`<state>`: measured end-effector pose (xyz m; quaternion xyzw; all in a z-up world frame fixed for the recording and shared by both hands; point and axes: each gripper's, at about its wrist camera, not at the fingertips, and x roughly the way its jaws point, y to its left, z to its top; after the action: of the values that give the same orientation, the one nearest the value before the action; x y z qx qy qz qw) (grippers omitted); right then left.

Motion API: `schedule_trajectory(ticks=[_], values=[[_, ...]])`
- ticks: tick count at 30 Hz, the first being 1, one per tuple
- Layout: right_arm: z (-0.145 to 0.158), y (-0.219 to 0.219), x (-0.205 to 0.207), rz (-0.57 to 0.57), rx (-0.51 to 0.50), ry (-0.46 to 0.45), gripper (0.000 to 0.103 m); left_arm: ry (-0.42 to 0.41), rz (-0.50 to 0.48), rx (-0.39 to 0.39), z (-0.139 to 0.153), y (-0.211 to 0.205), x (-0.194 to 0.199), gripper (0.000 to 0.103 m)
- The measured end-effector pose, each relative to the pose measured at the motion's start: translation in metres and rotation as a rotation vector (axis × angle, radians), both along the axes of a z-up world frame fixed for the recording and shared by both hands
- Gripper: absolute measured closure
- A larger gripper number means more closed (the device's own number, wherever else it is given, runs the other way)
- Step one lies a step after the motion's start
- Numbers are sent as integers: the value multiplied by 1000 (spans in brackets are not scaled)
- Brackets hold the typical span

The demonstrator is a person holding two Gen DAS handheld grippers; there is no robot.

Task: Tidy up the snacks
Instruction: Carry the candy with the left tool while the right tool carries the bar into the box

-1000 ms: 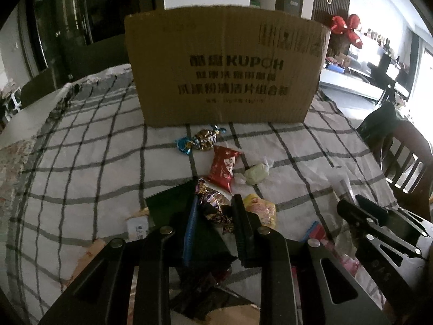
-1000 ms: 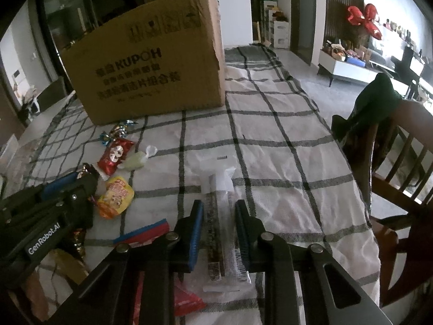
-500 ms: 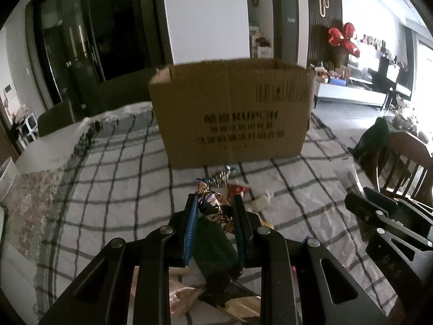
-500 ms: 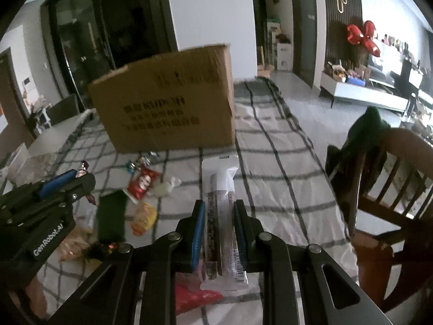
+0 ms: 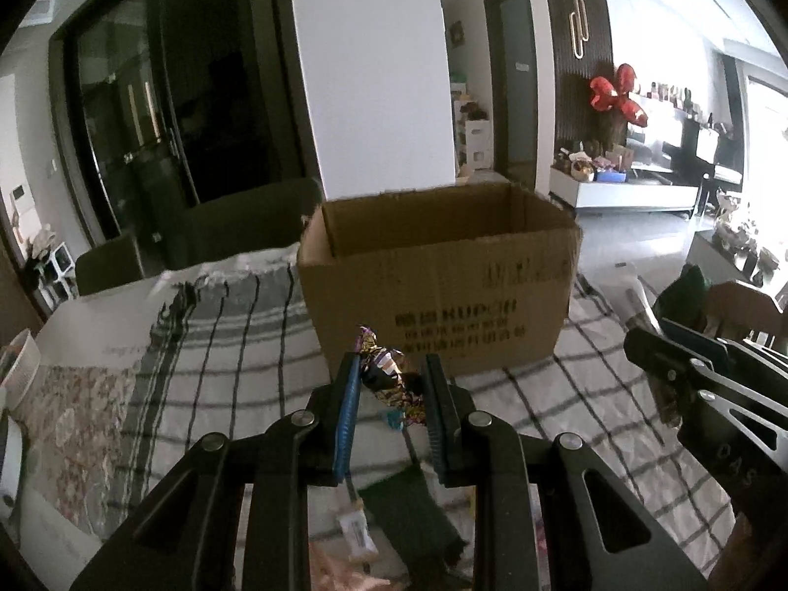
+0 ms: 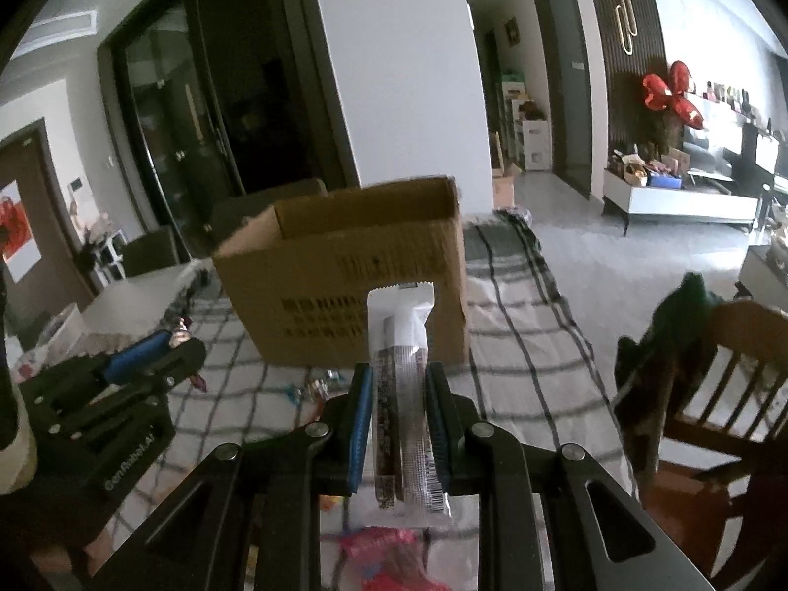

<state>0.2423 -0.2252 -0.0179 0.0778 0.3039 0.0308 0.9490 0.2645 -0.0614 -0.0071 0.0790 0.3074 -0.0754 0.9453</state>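
Both grippers hang short of the open box [image 5: 438,271], likely for dropping in: left gripper [image 5: 391,384] pinches a foil candy [image 5: 389,384]; right gripper [image 6: 398,394] clamps a clear bar [image 6: 400,374].

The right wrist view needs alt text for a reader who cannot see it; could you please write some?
The right gripper is shut on a long clear snack packet, held above a checked tablecloth in front of an open cardboard box. The left gripper holds a wrapped candy at the left, and a wooden chair stands at the right.
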Motion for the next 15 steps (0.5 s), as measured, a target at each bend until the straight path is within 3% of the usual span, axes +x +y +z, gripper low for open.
schedule_trajectory(ticks=[15], values=[[43,2,72,38,16,-71,80,-82,-7,19,45,1,66,78]])
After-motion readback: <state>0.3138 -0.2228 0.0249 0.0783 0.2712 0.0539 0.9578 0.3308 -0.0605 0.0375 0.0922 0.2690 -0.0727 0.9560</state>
